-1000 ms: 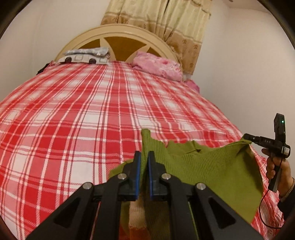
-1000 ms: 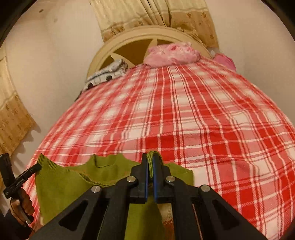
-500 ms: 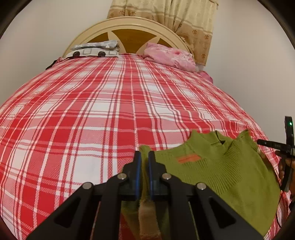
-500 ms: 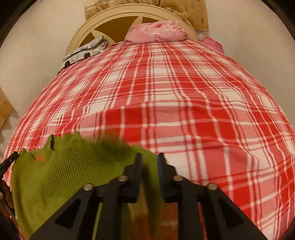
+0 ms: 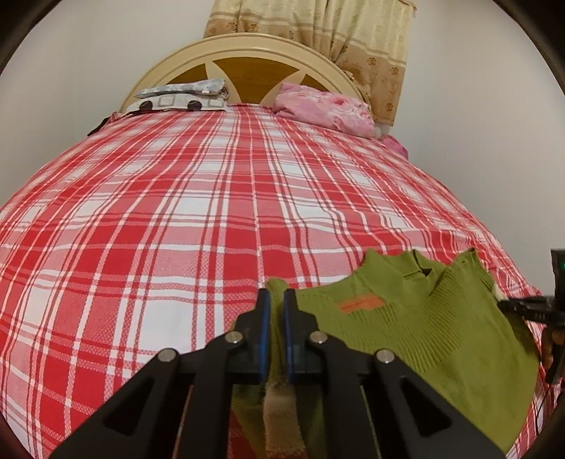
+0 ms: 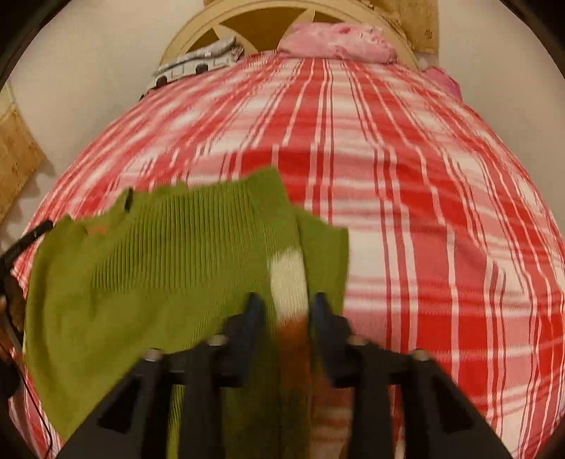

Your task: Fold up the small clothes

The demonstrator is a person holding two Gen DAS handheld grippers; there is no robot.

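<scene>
A small green knit sweater [image 5: 406, 328] with an orange chest mark lies spread on the red plaid bed sheet [image 5: 176, 212], neck towards the headboard. My left gripper [image 5: 276, 296] is shut on the sweater's left shoulder edge, and a fold with a beige band hangs down between its fingers. In the right wrist view the sweater [image 6: 159, 264] fills the lower left. My right gripper [image 6: 285, 300] is just above its right side. Its jaws stand apart and are closing, with the white and orange striped sleeve [image 6: 287, 279] between them but not pinched.
A grey patterned pillow [image 5: 183, 97] and a pink pillow [image 5: 325, 109] lie against the cream headboard [image 5: 247, 60], under a beige curtain [image 5: 335, 31]. White walls flank the bed. The sweater lies near the bed's front right corner.
The sweater has come down from hanging between the grippers to lying flat on the sheet. My right gripper sank towards the bed and its jaws parted from their grip on the sweater.
</scene>
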